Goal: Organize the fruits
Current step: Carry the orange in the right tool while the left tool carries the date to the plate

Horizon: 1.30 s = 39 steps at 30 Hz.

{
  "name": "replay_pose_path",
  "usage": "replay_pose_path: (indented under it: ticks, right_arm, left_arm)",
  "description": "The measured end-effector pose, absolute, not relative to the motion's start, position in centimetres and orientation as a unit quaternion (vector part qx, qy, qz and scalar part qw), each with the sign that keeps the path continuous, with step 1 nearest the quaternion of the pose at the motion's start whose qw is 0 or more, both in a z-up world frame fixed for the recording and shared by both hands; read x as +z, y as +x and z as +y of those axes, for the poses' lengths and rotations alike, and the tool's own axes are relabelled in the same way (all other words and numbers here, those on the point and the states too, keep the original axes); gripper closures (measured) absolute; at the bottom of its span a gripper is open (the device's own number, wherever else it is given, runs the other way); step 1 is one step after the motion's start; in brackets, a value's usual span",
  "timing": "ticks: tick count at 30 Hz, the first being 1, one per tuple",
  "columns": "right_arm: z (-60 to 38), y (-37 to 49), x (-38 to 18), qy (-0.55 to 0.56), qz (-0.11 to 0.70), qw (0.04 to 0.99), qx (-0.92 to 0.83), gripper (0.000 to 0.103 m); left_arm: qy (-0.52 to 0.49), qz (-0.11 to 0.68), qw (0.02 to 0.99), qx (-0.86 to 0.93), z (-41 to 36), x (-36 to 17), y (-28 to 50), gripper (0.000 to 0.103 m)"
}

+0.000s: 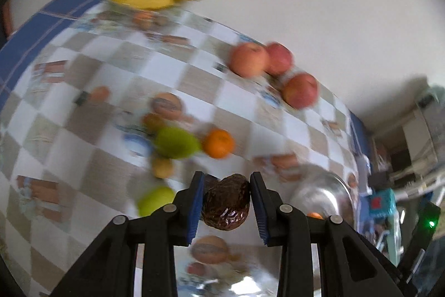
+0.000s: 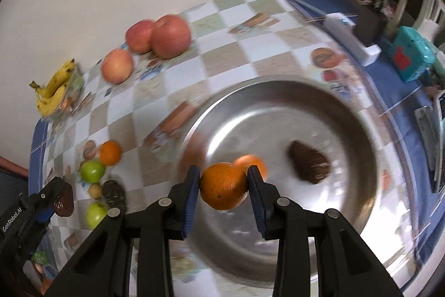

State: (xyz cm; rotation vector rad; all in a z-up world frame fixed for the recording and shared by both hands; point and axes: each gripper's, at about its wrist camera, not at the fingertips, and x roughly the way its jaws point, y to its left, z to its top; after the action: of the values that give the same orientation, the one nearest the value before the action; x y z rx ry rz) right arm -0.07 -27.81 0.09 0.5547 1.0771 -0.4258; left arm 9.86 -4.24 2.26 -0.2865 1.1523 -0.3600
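1. The right tool (image 2: 224, 187) is clamped on a round orange fruit (image 2: 222, 185), its blue pads pressing the fruit's two sides. It hangs over the wide, shallow metal bowl (image 2: 278, 91), above the bowl's near-left part.
2. The bowl sits toward the right end of the checkered counter (image 2: 222, 52). Inside it lie a second orange (image 2: 254, 162), just behind the held one, and a dark brown wrinkled fruit (image 2: 310, 164) further right.
3. The left tool (image 1: 226, 202) grips another dark brown wrinkled avocado-like fruit (image 1: 225, 203) between its pads, its long axis roughly upright. It hangs above the counter's near-left area; the metal bowl (image 1: 328, 188) lies to its right.
4. The deciding relation, as I judge it: the orange is already above the bowl, so the right hand only needs to lower and let go, aiming for the bare floor ahead and left of the resting fruits. The left hand's fruit must travel rightward first.
5. Left on the counter: two green apples (image 2: 93, 171), a small orange (image 2: 110, 152), a small tan fruit (image 2: 95, 190), another dark fruit (image 2: 114, 195), three red apples (image 2: 169, 35) near the far edge, and yellow bananas (image 2: 54, 91) at the far-left corner.
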Motion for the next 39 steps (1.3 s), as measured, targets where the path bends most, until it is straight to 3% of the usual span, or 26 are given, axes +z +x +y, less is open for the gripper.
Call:
replay_pose_path:
  ticks: [13, 39]
  right_arm:
    - [-34.1, -4.7, -0.6, 0.3, 0.477, 0.774, -0.289, 0.066]
    - [-36.1, -6.6, -5.0, 0.33, 0.497, 0.721, -0.351, 0.066]
  left_arm:
    - [-0.004, 0.549, 0.783, -0.293, -17.2, -0.3, 3.1, 0.067]
    - [0.066, 0.566, 0.769, -0.291, -20.3, -5.3, 1.5, 0.067]
